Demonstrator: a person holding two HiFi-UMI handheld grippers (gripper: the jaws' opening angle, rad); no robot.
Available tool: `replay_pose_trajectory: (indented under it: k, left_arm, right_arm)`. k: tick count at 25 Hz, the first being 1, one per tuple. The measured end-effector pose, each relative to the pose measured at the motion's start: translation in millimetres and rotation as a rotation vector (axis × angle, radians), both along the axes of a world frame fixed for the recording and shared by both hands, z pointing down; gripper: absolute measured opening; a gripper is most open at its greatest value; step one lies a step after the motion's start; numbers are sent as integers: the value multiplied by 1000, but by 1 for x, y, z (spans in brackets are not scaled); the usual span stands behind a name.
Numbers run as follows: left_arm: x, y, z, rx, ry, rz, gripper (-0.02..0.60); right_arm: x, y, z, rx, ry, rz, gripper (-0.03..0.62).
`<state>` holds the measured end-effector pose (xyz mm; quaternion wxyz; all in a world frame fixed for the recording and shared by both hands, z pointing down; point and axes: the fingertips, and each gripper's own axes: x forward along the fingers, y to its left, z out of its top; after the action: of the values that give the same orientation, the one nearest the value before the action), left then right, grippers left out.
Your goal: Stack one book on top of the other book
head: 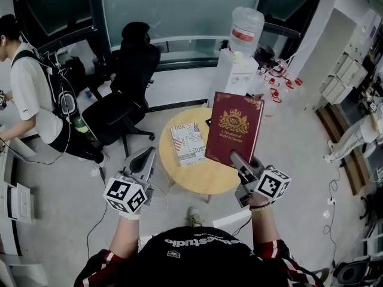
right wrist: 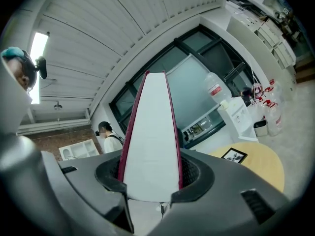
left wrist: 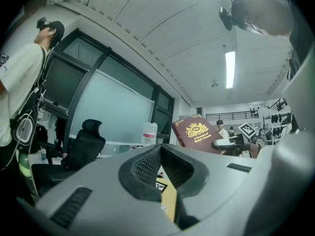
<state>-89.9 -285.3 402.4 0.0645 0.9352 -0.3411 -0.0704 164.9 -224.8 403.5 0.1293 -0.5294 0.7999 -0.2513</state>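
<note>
The person holds both forearms out in front of the body over the near edge of the round yellow table (head: 197,175), and both tools point level and forward. The right claw (head: 238,159) is clamped on the lower edge of the maroon book (head: 234,127). Its jaws sit at a middling width, with one pad against each cover and the white page edge between them. The book is lifted clear of the table and stands on edge above the table's right side. It is slightly tilted, with the gold-crested front cover turned toward the person's left. The left claw (head: 145,155) hangs near the table's left rim, its tips drawn together with nothing in them. The other book (head: 187,143), with a patterned cover, lies flat on the table just left of the raised one.
</note>
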Motion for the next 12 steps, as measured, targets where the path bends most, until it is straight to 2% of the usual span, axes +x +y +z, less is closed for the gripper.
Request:
replay_pose_trajectory:
  k: [6,12]
  left_arm:
    - [11,-20,0,-13,-17,-20,17]
    - [34,-20,15,-12,-38,-41,17]
  right_arm:
    - [4,-36,6,-20,-5,-63,225]
    - [21,-46,36,-54,4,-125,225]
